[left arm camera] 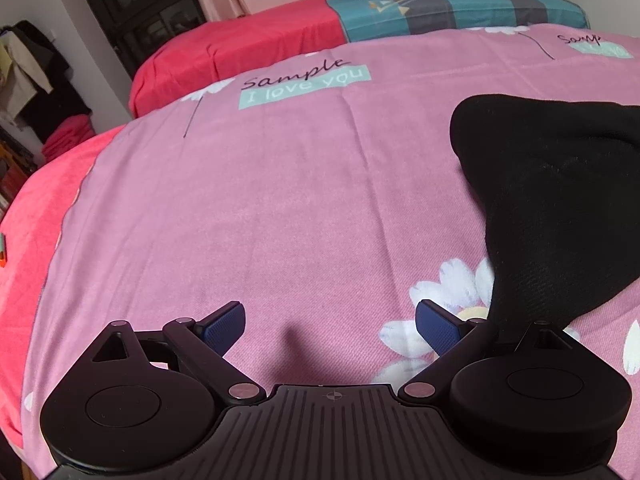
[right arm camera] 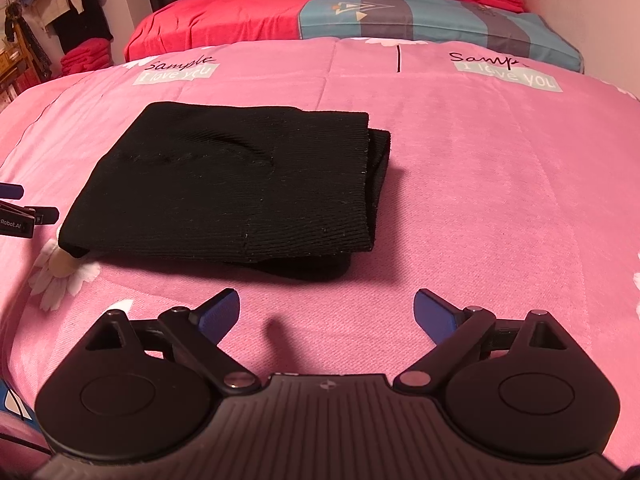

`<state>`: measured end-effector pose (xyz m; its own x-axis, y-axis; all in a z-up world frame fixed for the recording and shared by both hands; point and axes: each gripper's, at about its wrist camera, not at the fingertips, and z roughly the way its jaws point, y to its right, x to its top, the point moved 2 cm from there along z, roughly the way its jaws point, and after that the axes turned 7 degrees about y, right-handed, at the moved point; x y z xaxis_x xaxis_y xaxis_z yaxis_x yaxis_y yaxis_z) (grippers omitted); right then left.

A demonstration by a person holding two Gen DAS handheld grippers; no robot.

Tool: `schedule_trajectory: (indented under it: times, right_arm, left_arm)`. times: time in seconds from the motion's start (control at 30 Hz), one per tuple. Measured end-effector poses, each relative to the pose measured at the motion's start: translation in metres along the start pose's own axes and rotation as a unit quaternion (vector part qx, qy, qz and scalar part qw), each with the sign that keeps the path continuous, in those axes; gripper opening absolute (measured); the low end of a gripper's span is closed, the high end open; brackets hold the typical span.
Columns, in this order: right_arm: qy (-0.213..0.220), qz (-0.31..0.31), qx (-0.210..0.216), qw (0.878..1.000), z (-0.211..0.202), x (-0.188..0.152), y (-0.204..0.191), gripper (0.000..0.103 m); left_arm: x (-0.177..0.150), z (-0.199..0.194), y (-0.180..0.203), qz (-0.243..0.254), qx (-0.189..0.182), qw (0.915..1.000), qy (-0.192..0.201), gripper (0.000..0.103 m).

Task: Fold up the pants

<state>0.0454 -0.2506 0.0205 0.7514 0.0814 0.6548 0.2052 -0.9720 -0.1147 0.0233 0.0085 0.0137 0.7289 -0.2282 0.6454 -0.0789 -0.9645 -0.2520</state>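
2 grippers sit low over the bed, both spread wide with nothing between their blue pads. The left gripper (left arm camera: 330,330) hovers above bare pink bedspread (left arm camera: 280,200); its right-hand finger (left arm camera: 438,330) lies just beside the near corner of the black pants (left arm camera: 560,208), though contact cannot be told. The right gripper (right arm camera: 326,316) is near the pants' front edge but apart from it, and the left gripper's tips show at that frame's left edge. No containers appear. The pants (right arm camera: 236,184) lie folded into a flat, layered rectangle in the centre-left of the right wrist frame, lower layers peeking out at its right side and front. A striped blue-grey blanket (right arm camera: 420,20) spans the upper right.
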Motion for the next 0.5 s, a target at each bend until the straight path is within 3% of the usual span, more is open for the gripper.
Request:
schedule_trajectory:
  times: [0.5]
  right_arm:
    - [-0.008,-0.008,0.004,1.000,0.0072,-0.0001,-0.0034,0.096]
  left_arm:
    - [-0.0017,0.0062,-0.0022,-0.004,-0.006,0.9999,-0.008,0.103]
